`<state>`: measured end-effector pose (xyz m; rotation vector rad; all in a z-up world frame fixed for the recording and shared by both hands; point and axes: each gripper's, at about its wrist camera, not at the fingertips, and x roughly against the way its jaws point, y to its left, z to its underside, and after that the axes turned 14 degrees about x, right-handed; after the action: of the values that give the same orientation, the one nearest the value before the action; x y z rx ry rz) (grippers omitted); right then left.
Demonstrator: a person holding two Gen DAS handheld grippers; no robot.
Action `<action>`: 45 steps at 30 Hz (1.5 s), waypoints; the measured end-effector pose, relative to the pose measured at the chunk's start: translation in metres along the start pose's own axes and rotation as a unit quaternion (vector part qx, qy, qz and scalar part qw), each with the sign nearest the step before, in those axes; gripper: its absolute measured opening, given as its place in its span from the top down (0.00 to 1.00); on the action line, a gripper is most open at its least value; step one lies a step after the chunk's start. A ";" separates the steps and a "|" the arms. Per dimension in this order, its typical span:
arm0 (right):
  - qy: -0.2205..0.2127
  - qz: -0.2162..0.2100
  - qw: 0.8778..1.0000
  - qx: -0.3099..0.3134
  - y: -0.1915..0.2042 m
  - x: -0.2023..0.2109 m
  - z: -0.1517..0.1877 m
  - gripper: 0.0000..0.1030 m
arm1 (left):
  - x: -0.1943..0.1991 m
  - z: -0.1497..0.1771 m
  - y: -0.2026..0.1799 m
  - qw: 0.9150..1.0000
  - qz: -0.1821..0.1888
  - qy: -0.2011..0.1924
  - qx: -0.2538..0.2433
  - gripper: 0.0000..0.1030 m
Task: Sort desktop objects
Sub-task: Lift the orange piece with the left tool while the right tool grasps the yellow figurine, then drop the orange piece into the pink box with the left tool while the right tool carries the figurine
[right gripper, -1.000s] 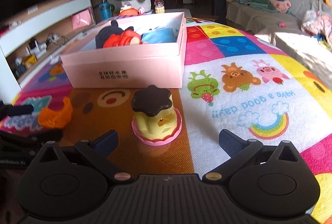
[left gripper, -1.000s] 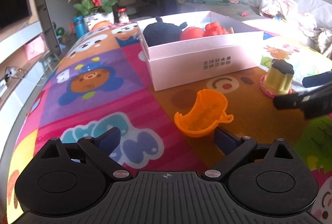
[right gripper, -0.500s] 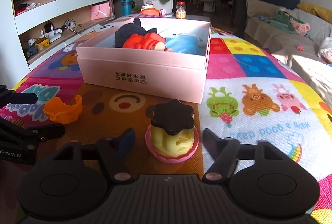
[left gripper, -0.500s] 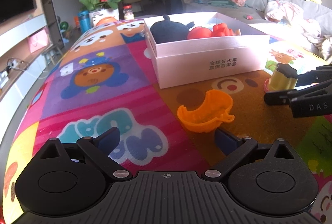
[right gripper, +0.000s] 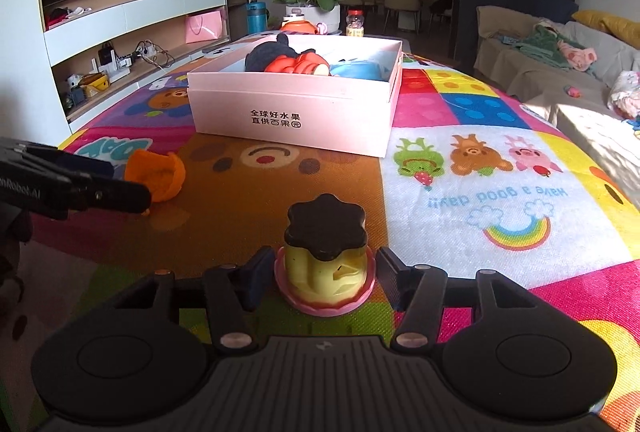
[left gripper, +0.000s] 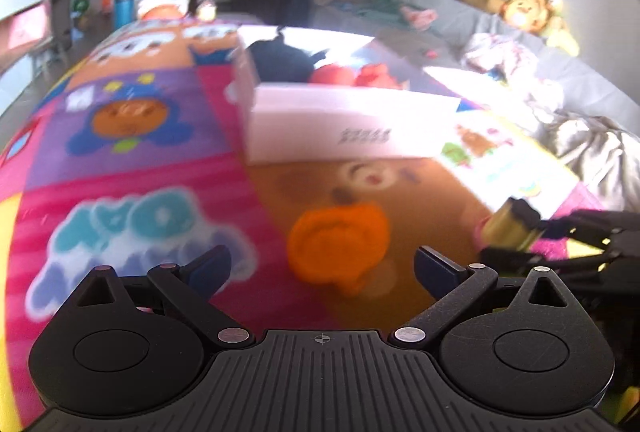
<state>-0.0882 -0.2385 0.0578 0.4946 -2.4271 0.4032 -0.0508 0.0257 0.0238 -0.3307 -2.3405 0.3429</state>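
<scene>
Closing in from wide apart a second ago, the right gripper (right gripper: 326,274) now brackets the yellow pudding toy (right gripper: 325,264) at lower centre, seemingly touching, while the left gripper (left gripper: 322,268), spread, hovers before the orange cup (left gripper: 338,242).

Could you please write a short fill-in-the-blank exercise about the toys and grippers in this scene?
1. The pudding toy sits between the fingers of the ____ gripper.
2. The toy in front of the left gripper is coloured ____.
3. The pink box holds a black, red and ____ toy.

Answers: right; orange; blue
</scene>
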 end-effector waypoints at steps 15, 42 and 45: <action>-0.002 0.000 1.000 -0.004 -0.001 0.000 0.001 0.44 | -0.034 -0.003 -0.033 0.997 -0.060 0.000 -0.038 0.30; -0.131 0.063 0.989 0.039 -0.039 0.098 -0.088 0.46 | -0.003 -0.102 -0.062 0.975 -0.024 -0.149 -0.162 0.38; -0.120 0.052 0.991 0.040 -0.038 0.092 -0.093 0.46 | -0.030 -0.119 -0.049 0.980 -0.028 -0.139 -0.137 0.20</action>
<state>-0.0913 -0.2577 0.1923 0.4764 -2.6861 0.5121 0.0478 -0.0125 0.1040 -0.3653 -2.6724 0.0374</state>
